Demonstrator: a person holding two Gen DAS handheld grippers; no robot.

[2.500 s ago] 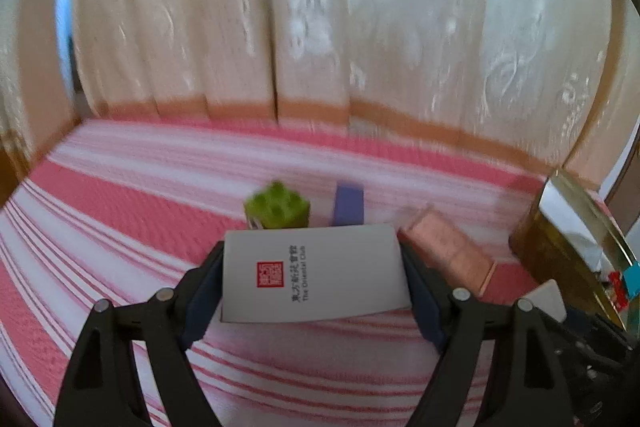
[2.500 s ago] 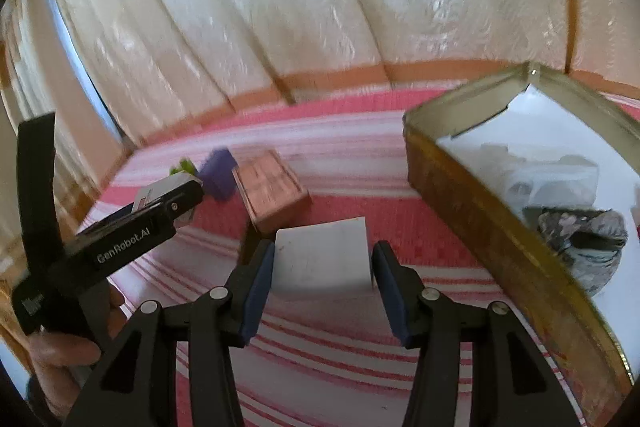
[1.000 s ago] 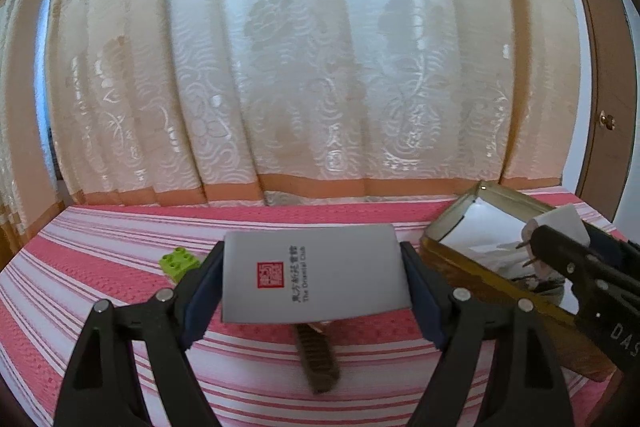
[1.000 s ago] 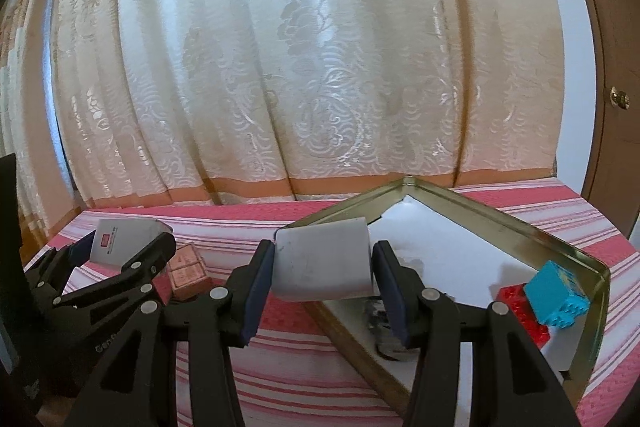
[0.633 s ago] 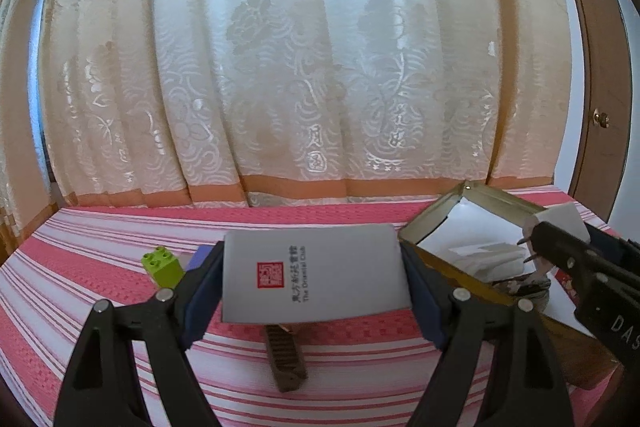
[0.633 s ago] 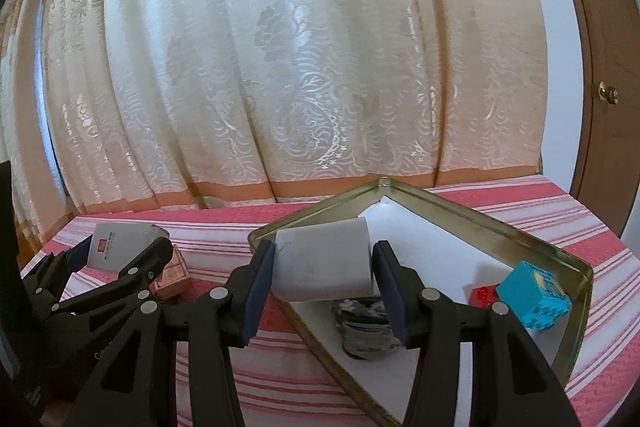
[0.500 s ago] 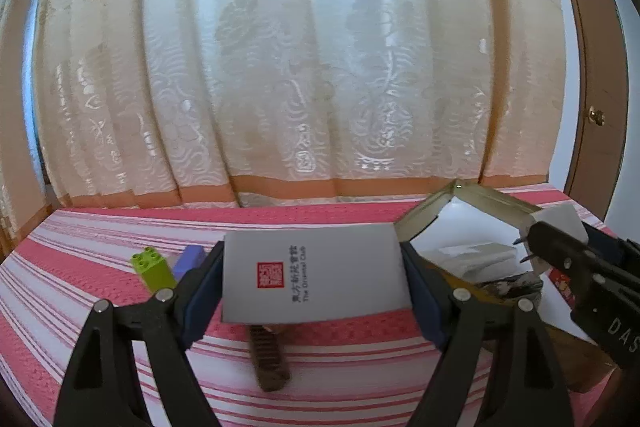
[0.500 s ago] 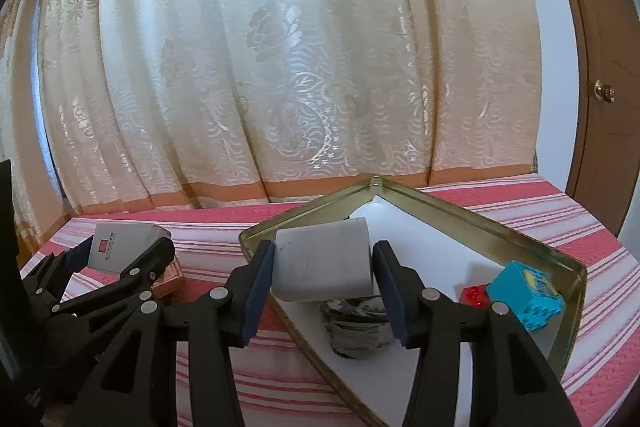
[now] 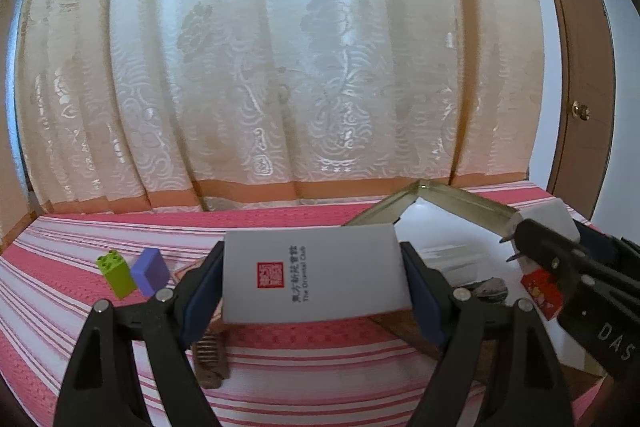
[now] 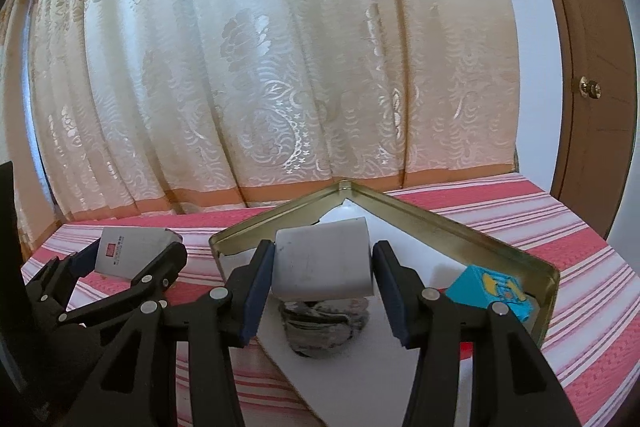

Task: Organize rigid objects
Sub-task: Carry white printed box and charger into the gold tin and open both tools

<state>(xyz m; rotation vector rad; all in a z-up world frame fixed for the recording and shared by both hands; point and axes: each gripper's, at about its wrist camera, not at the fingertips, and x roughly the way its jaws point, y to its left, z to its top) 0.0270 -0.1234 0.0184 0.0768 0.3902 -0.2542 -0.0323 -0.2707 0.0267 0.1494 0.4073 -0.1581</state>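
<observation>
Both claws clamped: left claw (image 9: pixel 316 283) w/ white card (image 9: pixel 316 279), right claw (image 10: pixel 323 277) w/ white block (image 10: pixel 323 265) over tin (image 10: pixel 460 227) rim.

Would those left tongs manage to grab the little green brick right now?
Probably not as things stand: the left tongs are already shut on a white card, so nothing else fits between them, though the green brick lies unobstructed.

Ahead of us hangs a cream patterned curtain (image 9: pixel 280 67) with an orange hem band. A pink-and-white striped cloth (image 9: pixel 300 371) lies below us. A brown door (image 10: pixel 592 67) with a knob (image 10: pixel 590 87) stands to our right.
</observation>
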